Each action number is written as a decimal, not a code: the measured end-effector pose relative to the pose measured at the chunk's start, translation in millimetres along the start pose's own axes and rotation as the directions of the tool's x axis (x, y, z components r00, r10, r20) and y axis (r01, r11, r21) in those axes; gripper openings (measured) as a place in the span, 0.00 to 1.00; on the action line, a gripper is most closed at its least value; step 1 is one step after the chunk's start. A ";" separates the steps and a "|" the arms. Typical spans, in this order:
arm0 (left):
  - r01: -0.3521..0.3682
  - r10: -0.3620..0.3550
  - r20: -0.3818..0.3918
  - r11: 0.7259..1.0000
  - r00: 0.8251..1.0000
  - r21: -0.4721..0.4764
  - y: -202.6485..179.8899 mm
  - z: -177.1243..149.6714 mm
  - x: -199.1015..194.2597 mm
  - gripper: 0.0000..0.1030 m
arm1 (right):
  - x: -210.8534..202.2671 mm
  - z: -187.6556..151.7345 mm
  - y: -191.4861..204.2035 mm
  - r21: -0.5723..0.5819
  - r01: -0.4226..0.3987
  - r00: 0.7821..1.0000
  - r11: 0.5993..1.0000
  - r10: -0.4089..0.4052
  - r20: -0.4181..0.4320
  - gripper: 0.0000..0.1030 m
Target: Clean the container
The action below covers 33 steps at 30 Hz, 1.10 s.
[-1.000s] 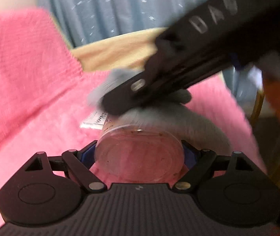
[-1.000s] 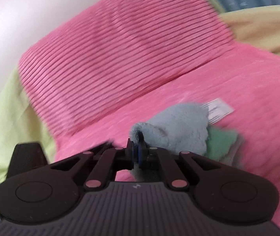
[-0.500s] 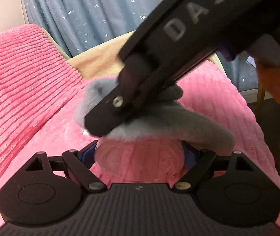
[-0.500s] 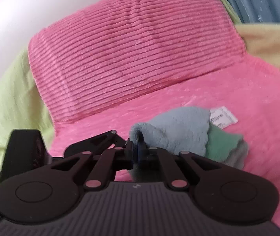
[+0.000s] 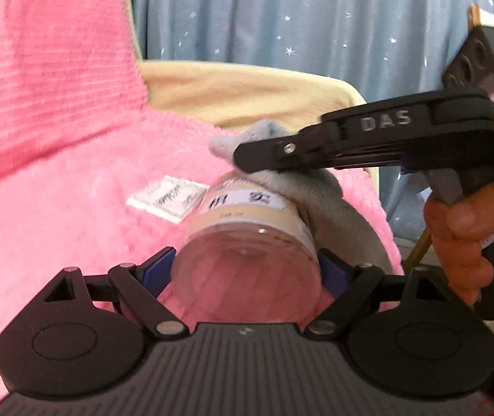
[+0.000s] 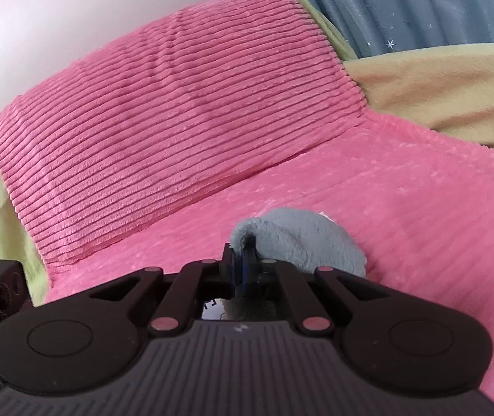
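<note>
My left gripper (image 5: 247, 272) is shut on a clear plastic jar (image 5: 247, 242) with a beige label, held on its side with its base toward the camera. My right gripper (image 5: 240, 154) reaches in from the right, shut on a grey fluffy cloth (image 5: 316, 190) that drapes over the jar's far end and right side. In the right wrist view the right gripper (image 6: 245, 260) pinches the same cloth (image 6: 299, 239), which looks pale blue; the jar is almost hidden below the fingers.
A pink fleece blanket (image 5: 73, 225) covers the seat, with a ribbed pink cushion (image 6: 177, 104) behind. A small white sachet (image 5: 169, 199) lies on the blanket left of the jar. A beige blanket (image 5: 247, 93) and a starred blue curtain (image 5: 299, 17) are behind.
The right gripper with the cloth has swung from above the jar's near part to its far end and right side. The jar's label now shows. The green cloth has left the right wrist view.
</note>
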<state>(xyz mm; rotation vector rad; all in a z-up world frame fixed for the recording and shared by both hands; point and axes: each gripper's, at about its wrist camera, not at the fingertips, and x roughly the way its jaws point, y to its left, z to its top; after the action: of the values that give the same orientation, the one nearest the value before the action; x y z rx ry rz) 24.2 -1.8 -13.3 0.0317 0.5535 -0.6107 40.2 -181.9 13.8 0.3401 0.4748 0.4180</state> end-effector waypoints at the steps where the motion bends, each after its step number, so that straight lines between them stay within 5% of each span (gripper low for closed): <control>1: -0.001 0.001 -0.001 1.000 1.000 0.006 0.2 0.9 0.6 0.84 | -0.2 -0.8 0.3 0.004 0.002 1.000 1.000 -0.002 0.000 0.01; 5: -0.061 0.061 0.005 0.991 0.998 0.121 -11.6 2.2 2.3 0.84 | -3.8 -0.8 6.6 0.011 -0.036 0.999 0.999 0.037 -0.026 0.03; 7: -0.129 0.130 0.013 0.959 0.991 0.251 -25.3 -1.8 4.9 0.84 | -0.6 -4.4 15.2 0.012 -0.113 0.991 0.994 0.113 -0.068 0.03; 11: -0.175 0.177 0.029 0.913 0.984 0.367 -43.5 -11.5 5.2 0.84 | 1.8 -6.8 24.0 -0.039 -0.128 0.988 0.991 0.124 -0.087 0.02; 17: -0.180 0.182 0.033 0.905 0.983 0.386 -46.4 -9.5 12.2 0.84 | -5.2 0.9 2.8 0.024 -0.006 1.000 1.000 0.006 -0.015 0.01; 23: -0.177 0.180 0.030 0.909 0.983 0.377 -45.1 -13.2 5.1 0.83 | 1.4 -10.0 31.6 -0.033 -0.197 0.973 0.980 0.192 -0.131 0.03; 26: -0.179 0.180 0.032 0.909 0.983 0.377 -46.2 -13.8 5.1 0.83 | 2.6 -6.0 28.7 -0.057 -0.150 0.984 0.987 0.143 -0.103 0.01; 29: -0.174 0.174 0.033 0.912 0.984 0.370 -46.0 -10.8 7.4 0.84 | -0.6 0.9 10.3 -0.030 -0.002 1.000 1.000 0.001 -0.012 0.01; 33: -0.130 0.133 0.007 0.950 0.991 0.284 -35.1 -4.6 7.6 0.84 | -2.2 0.6 1.9 0.008 0.005 1.000 1.000 -0.005 0.000 0.01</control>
<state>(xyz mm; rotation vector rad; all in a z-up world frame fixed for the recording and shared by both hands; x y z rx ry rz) 7.7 -33.9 -16.4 0.3414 0.4679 -0.5560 38.2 -181.3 15.9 0.3462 0.4772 0.4116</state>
